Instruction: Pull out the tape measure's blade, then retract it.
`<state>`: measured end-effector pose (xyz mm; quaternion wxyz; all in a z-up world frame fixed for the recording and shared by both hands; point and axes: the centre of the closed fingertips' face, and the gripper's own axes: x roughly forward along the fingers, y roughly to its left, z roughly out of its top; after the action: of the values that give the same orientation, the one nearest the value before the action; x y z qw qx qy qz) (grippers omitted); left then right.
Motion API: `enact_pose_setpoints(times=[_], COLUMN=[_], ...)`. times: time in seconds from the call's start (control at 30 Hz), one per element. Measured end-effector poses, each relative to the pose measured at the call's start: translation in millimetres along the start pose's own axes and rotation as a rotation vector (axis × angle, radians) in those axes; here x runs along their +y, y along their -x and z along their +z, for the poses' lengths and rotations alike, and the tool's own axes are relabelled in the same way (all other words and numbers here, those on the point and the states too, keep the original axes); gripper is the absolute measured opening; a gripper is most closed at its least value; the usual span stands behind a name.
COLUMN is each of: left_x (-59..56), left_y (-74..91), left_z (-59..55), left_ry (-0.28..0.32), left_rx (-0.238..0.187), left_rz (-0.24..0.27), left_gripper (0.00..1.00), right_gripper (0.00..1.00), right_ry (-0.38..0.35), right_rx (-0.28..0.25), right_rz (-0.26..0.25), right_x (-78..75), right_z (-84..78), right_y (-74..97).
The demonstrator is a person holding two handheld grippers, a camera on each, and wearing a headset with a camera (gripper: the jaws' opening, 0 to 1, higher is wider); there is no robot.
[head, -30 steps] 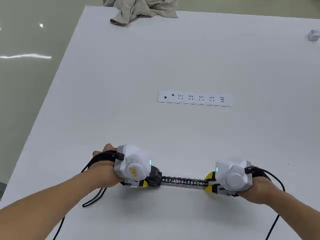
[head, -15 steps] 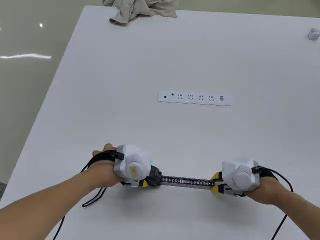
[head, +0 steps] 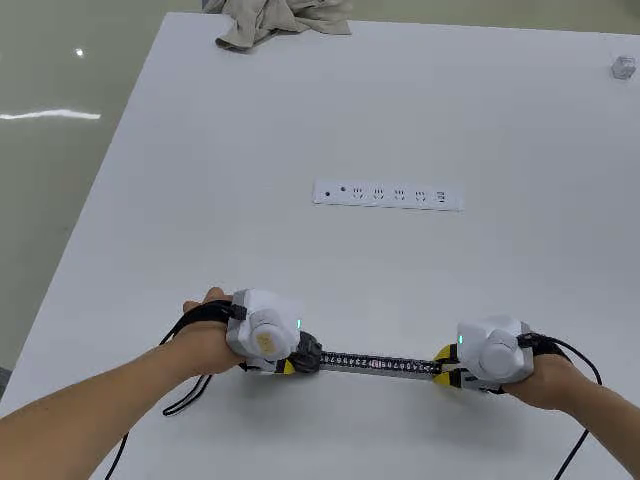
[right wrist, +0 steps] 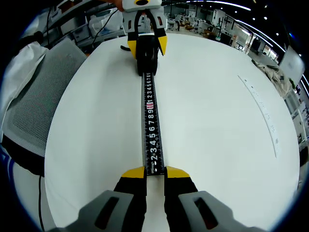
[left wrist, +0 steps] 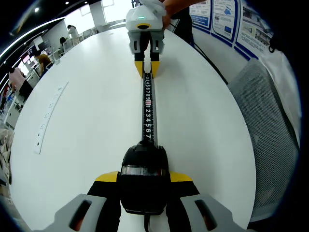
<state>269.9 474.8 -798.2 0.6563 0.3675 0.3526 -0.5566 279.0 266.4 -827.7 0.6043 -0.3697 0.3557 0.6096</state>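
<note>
Tip of the blade (right wrist: 152, 121) hides between my right gripper's (right wrist: 155, 172) clenched yellow jaws; my left gripper (head: 292, 366) clasps the glossy black tape measure (left wrist: 145, 179). Both rest on the smooth white table (head: 400, 110).

Head view: I look forward and down across the white table (head: 250, 150), the work close below me. Left gripper view: low over that table, tape measure case (left wrist: 145, 179) close under the lens, facing the right gripper (left wrist: 147, 71). Right gripper view faces back at the left gripper (right wrist: 147, 50). All three share the blade (right wrist: 152, 125).
</note>
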Motion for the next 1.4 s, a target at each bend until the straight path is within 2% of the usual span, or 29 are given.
enact_pose_setpoints(times=[0.67,1.4], left_x=[0.1,-0.7], left_y=[-0.2,0.0], left_z=[-0.1,0.8], left_ry=[0.0,-0.003], left_rx=[0.006,0.005], left_rz=[-0.001,0.005], left_gripper=[0.33,0.33], right_gripper=[0.12,0.13], right_ry=[-0.018,0.012], right_rx=[0.032,0.056], right_rz=[-0.018,-0.029], right_x=[-2.7,-2.1], right_z=[-27.9,-29.6], right_y=[15.9,17.6])
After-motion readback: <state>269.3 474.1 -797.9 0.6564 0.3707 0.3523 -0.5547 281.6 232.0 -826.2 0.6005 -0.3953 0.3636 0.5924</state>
